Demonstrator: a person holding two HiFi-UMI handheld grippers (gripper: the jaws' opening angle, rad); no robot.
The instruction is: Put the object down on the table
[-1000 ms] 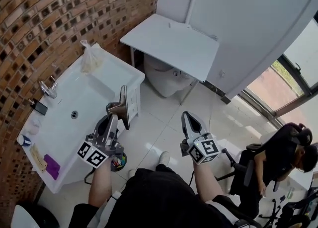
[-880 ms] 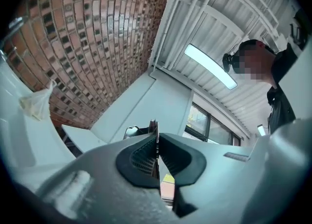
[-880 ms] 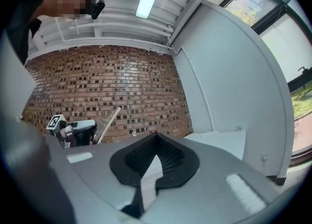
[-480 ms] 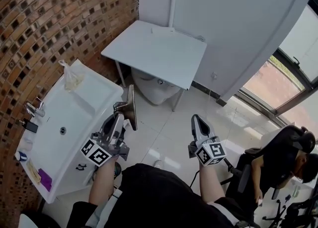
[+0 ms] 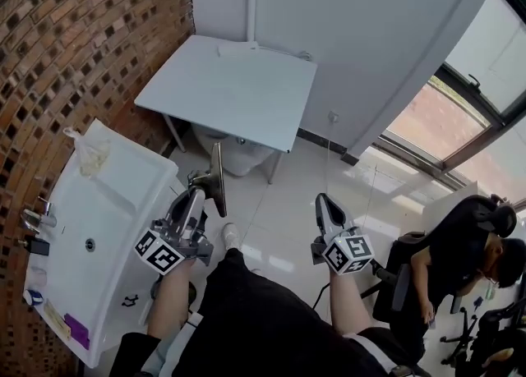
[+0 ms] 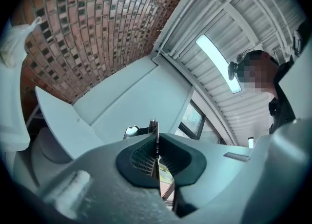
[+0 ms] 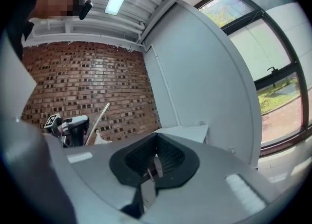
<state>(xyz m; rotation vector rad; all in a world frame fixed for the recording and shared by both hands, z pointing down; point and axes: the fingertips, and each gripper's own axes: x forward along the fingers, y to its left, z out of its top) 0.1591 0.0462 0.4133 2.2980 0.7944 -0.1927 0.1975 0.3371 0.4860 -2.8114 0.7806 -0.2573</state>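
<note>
Thin flat grey metal plate — clamped edge-on between the jaws of the left gripper, upright, rising past the jaw tips. Hangs in the air over the pale tiled floor, short of the white rectangular table straight ahead of both grippers and not touching it. In the left gripper view, only a narrow sliver of the plate between the dark ribbed pads, which press on it from both sides. Right gripper beside the left one, level with it — jaws drawn together, nothing between them. White washbasin just left of the left gripper, against the brown brick wall. Person in a black office chair well off to the right of the right gripper.
</note>
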